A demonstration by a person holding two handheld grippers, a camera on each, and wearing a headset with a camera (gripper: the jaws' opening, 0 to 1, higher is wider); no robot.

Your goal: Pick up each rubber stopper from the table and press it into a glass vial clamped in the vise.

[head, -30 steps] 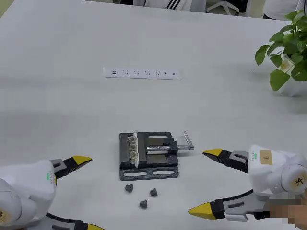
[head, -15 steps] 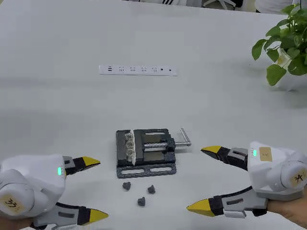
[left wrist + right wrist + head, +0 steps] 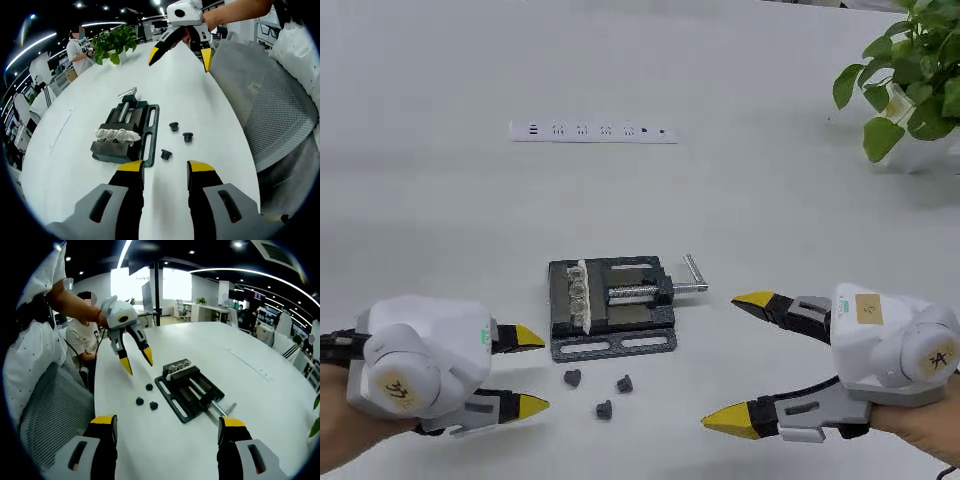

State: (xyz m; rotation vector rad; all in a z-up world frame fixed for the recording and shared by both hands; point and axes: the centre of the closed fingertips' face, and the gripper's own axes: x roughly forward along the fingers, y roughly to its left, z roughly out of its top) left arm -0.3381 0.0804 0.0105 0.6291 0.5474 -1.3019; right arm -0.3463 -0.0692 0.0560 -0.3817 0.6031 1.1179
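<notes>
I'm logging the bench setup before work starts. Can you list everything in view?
table: one, white, under everything
vise: one, dark with a metal screw handle, middle of the table
glass vials: three as far as I can tell, clear, in a row in the vise jaws
rubber stoppers: three, dark, loose on the table just in front of the vise
power strip: one, white, beyond the vise
plant: one, green, far right corner
mesh chair: one, grey, by the table's near edge
left tool: yellow-tipped, open, empty, left of the stoppers
right tool: yellow-tipped, wide open, empty, right of the vise
</notes>
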